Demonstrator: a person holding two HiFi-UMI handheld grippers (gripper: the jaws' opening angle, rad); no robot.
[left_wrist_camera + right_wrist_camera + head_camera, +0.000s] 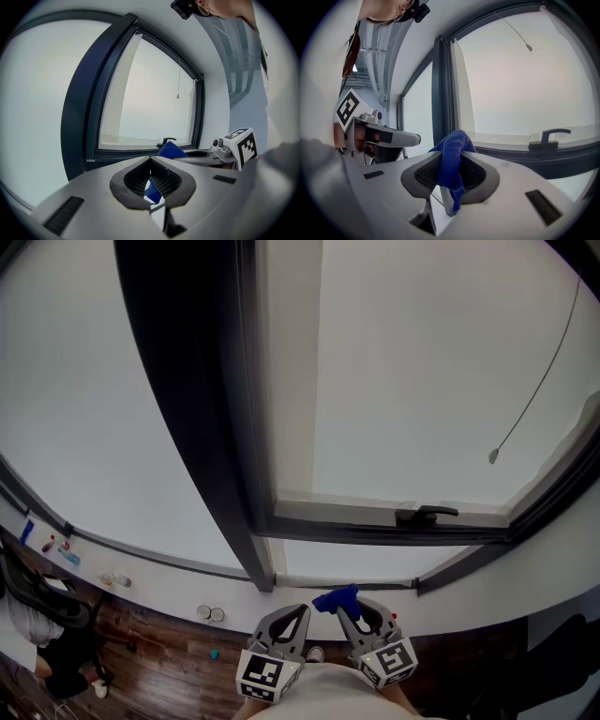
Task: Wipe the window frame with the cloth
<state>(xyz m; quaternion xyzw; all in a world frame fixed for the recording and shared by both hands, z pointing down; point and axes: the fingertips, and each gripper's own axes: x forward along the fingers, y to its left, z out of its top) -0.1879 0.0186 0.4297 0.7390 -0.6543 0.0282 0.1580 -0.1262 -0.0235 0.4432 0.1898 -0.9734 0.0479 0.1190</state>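
The dark window frame (202,427) has a thick upright post and a sash rail (375,526) with a black handle (427,515). Both grippers are held low, just under the white sill. My right gripper (345,610) is shut on a blue cloth (336,598), which bunches out past its tips (452,140) and hangs down between the jaws. My left gripper (302,611) is beside it, its tips touching (150,161) and not holding the cloth. A small blue patch shows through the slit behind them. From the left gripper view the cloth (171,150) is to the right, below the handle (166,140).
A blind cord with a pull (492,457) hangs across the right pane. The white sill (141,587) carries two small round things (210,613) and small bottles (66,554). Below lies a wood floor (159,662), with a dark chair (37,615) at lower left.
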